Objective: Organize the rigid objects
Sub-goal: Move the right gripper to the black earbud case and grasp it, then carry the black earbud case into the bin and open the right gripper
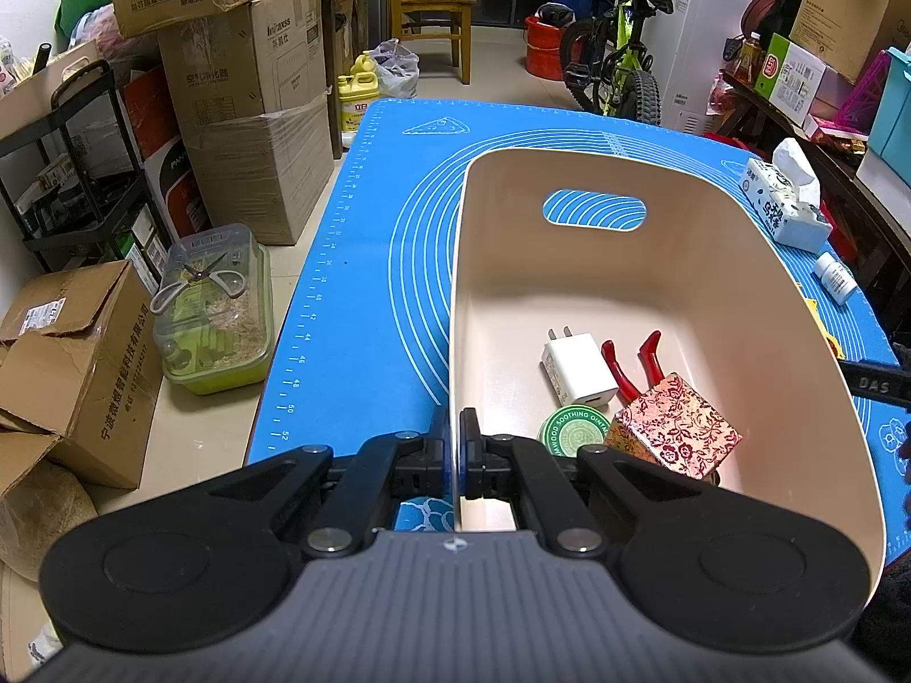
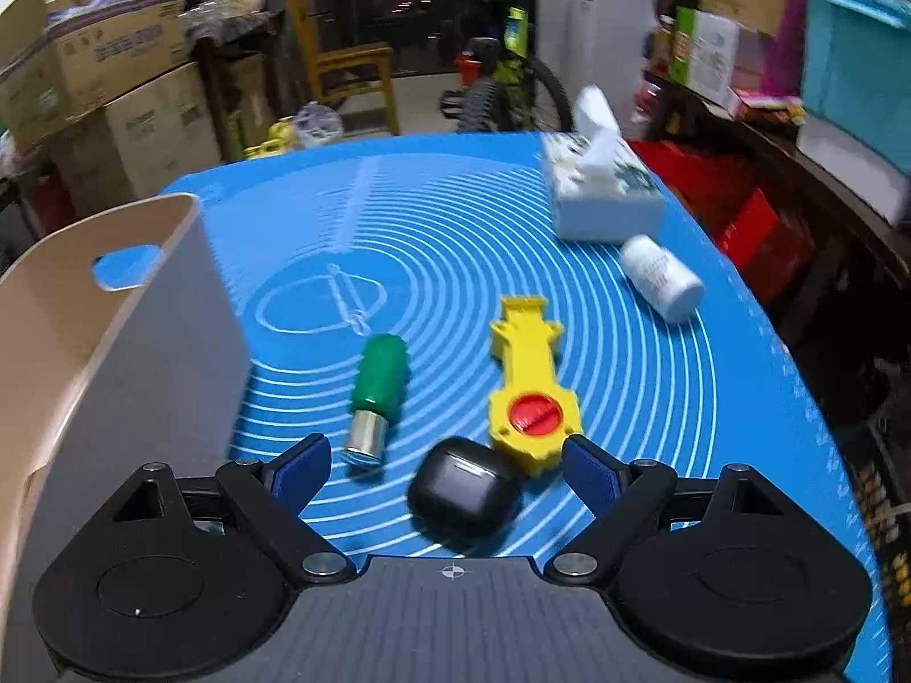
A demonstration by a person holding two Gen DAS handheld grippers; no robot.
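Note:
My left gripper [image 1: 455, 438] is shut on the near-left rim of the beige bin [image 1: 740, 262]. Inside the bin lie a white charger [image 1: 578, 367], red-handled pliers [image 1: 635, 364], a green ointment tin [image 1: 572, 432] and a red floral box [image 1: 674, 427]. In the right wrist view my right gripper [image 2: 447, 464] is open above the blue mat [image 2: 455, 227]. A black earbud case [image 2: 464, 486] lies between and just below its fingers, untouched. Ahead lie a green-handled tool [image 2: 378, 384], a yellow toy with a red knob [image 2: 529, 375] and a white pill bottle [image 2: 660, 279].
A tissue box [image 2: 598, 188] sits at the mat's far right. The bin's wall [image 2: 85, 341] stands at the left of the right wrist view. Cardboard boxes [image 1: 250, 108], a bicycle [image 1: 620, 57], a chair [image 1: 433, 5] and cluttered shelves surround the table.

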